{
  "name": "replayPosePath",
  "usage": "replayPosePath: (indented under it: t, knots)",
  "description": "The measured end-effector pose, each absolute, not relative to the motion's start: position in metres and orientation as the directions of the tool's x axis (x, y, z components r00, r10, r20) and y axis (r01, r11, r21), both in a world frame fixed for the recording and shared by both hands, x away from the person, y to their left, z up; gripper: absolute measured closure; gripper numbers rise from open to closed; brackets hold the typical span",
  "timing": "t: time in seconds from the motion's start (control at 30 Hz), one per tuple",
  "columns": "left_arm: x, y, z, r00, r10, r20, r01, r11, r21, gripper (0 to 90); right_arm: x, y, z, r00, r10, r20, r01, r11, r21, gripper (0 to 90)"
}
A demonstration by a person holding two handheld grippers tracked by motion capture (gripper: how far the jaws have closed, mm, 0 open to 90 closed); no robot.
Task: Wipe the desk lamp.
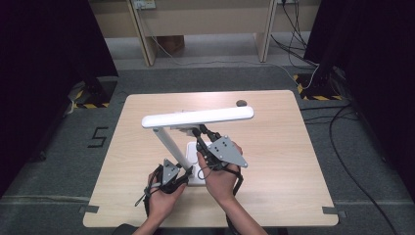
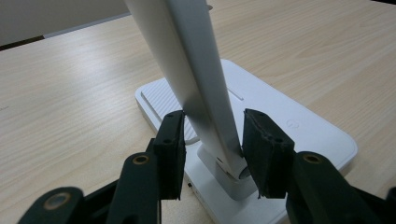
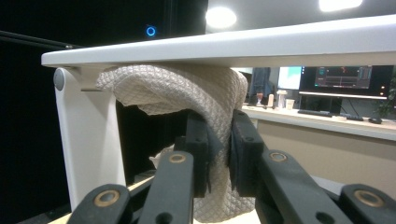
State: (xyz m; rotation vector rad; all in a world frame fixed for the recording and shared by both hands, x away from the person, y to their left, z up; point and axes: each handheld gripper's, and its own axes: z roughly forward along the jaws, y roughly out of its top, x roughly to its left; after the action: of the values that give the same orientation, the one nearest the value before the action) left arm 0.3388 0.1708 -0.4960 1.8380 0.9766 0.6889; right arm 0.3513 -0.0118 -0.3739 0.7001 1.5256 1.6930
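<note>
Your right claw [image 3: 218,154] pinches the soft, limp cloth [image 3: 187,93] against the lamp head [image 1: 198,117]; your left claw [image 2: 212,154] seems clamped on the stiff, slick lamp stem [image 2: 201,84].

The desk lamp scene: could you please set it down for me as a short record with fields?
work in hand: wiping the underside of the lamp head with a cloth
desk lamp: white, standing on the wooden table, head level
left gripper: fingers on either side of the lamp arm just above the base, steadying it
right gripper: fingers shut on the cloth
cloth: pale, quilted, pressed up against the underside of the lamp head
</note>
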Motion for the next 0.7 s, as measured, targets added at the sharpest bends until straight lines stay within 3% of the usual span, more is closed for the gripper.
replayPosePath:
  t: [0.7]
  knots:
    - [0.3387, 0.1705, -0.4963, 0.528, 0.847, 0.058, 0.333, -0.270, 0.904, 58.8, 0.3520, -0.0022, -0.3731, -0.598, 0.797, -0.091, -0.161, -0.008, 0.987, 80.2]
